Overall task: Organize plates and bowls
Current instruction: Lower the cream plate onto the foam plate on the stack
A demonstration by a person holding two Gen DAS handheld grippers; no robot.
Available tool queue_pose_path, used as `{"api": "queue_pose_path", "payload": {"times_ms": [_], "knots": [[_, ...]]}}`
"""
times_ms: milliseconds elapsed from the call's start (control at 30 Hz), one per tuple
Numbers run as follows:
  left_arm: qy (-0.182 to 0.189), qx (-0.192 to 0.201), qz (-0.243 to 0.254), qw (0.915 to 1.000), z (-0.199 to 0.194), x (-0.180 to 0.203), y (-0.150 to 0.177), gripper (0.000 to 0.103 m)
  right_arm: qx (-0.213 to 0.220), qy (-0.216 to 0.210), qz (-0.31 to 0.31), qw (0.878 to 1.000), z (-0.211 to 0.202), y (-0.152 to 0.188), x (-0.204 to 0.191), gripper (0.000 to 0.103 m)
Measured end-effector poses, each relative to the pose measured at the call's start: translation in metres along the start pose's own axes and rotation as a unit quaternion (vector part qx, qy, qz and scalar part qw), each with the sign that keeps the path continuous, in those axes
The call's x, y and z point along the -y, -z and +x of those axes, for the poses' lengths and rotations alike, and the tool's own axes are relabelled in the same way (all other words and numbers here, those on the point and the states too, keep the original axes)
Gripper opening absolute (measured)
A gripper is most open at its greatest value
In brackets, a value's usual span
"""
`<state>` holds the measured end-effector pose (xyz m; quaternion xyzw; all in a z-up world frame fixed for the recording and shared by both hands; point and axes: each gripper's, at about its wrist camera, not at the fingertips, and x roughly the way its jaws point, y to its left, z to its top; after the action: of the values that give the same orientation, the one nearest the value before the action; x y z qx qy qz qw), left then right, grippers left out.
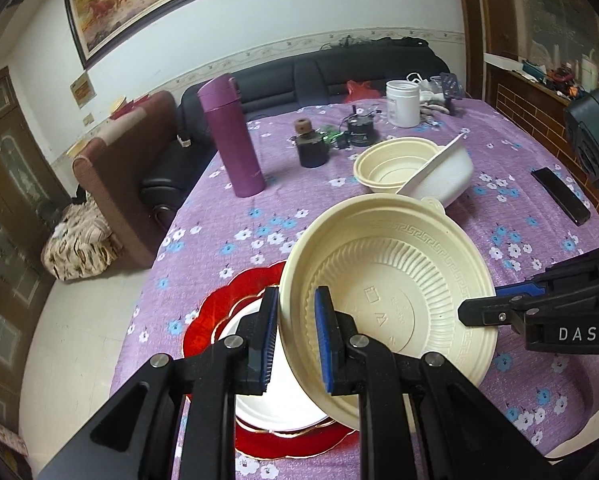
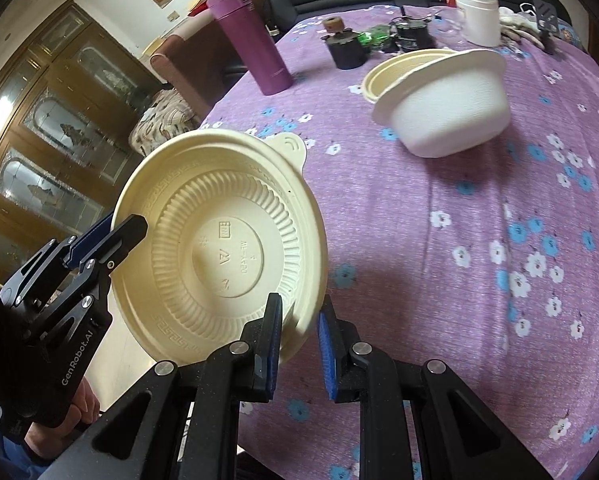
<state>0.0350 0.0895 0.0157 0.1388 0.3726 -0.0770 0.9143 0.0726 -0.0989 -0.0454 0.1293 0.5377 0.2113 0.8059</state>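
Note:
A cream plastic lid-like plate (image 1: 395,300) with a ribbed underside is held tilted in the air above the table; it also shows in the right wrist view (image 2: 219,248). My left gripper (image 1: 297,340) is shut on its rim. My right gripper (image 2: 299,348) straddles the opposite rim with a small gap at the right pad; it shows from the side in the left view (image 1: 495,300). Under the plate lies a red plate (image 1: 203,320) with a white plate (image 1: 259,404) on it. A cream bowl (image 1: 391,166) and a tilted white bowl (image 2: 451,104) stand further back.
A purple flask (image 1: 231,140), a black jar (image 1: 311,148), a white canister (image 1: 402,103), small gadgets and a black remote (image 1: 559,196) sit on the purple floral tablecloth (image 2: 479,280). A dark sofa and a brown chair stand past the table's far and left edges.

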Motion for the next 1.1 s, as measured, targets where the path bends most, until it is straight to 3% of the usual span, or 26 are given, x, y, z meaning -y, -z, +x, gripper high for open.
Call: {"api": "queue_pose_path", "payload": {"times_ms": [600, 1100], "knots": [[-0.001, -0.072, -0.102, 0.9922, 0.038, -0.068, 0.034, 0.016, -0.059, -0.010, -0.026, 0.998, 0.053, -0.022, -0.047, 0.020], [-0.018, -0.093, -0.113, 0.9891, 0.062, -0.091, 0.047, 0.016, -0.065, 0.011, -0.062, 0.996, 0.086, -0.032, -0.071, 0.021]]}}
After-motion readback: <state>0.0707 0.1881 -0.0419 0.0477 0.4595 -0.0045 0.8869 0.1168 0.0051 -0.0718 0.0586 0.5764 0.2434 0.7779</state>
